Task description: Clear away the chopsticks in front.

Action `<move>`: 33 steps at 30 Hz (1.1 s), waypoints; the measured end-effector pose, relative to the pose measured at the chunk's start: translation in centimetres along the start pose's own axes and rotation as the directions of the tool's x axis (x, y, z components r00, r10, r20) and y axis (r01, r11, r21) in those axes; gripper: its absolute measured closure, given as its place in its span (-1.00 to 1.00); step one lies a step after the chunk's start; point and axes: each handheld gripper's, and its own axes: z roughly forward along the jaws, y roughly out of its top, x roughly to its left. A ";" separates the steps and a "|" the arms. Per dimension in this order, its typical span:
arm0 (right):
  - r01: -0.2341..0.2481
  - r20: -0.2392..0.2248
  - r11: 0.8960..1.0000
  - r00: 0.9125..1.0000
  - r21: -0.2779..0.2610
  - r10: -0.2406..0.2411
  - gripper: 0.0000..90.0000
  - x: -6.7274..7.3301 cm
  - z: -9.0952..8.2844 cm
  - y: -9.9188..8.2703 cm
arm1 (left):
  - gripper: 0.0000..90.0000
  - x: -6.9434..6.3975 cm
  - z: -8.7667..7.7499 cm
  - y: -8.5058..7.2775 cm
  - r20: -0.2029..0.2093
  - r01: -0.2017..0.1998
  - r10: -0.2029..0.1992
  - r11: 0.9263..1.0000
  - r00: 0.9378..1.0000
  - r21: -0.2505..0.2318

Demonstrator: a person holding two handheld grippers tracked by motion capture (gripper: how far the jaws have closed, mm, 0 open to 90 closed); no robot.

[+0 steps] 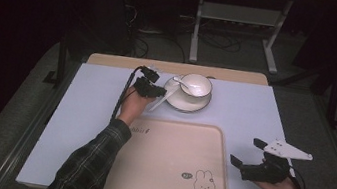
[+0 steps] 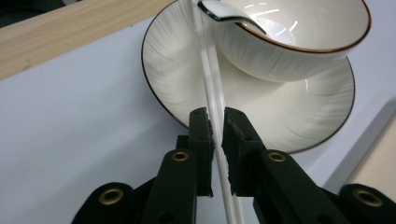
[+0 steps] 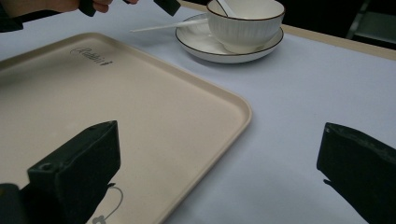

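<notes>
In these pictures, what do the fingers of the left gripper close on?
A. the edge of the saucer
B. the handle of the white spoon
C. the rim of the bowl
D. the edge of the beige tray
B: in the left gripper view the left gripper has its fingers pressed on the thin handle of the white spoon, whose scoop lies in the bowl.

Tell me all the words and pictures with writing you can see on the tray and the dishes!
"Rabbit": cursive word on the beige tray, near its far left corner; the last letters are blurry, so this reading is a best guess.
Small dark oval mark beside the rabbit drawing on the tray: too small to read.
Bowl, saucer and spoon: no writing on them.
</notes>
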 end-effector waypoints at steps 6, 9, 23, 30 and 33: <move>0.000 0.003 1.000 1.000 0.004 0.000 -1.00 0.0 0.1 0.0 | 0.83 0.2 0.3 -0.7 0.028 0.027 -0.028 1.000 0.999 0.010; -0.002 0.004 1.000 1.000 0.006 0.002 -1.00 0.0 0.0 -0.1 | 0.83 0.2 0.5 -0.8 0.035 0.030 -0.030 0.999 0.999 0.016; -0.002 0.006 1.000 1.000 0.005 0.002 -1.00 -0.1 0.0 -0.1 | 0.83 0.1 1.2 -1.7 0.022 0.022 -0.023 0.998 0.999 0.054; -0.001 0.005 1.000 1.000 0.006 0.001 -1.00 0.0 0.0 -0.1 | 0.86 0.1 1.2 -1.7 -0.002 0.031 -0.031 0.998 1.000 0.056; -0.001 0.005 1.000 1.000 0.006 0.001 -1.00 0.0 0.0 -0.1 | 0.90 0.3 1.1 -1.7 -0.023 0.042 -0.041 0.997 0.999 0.058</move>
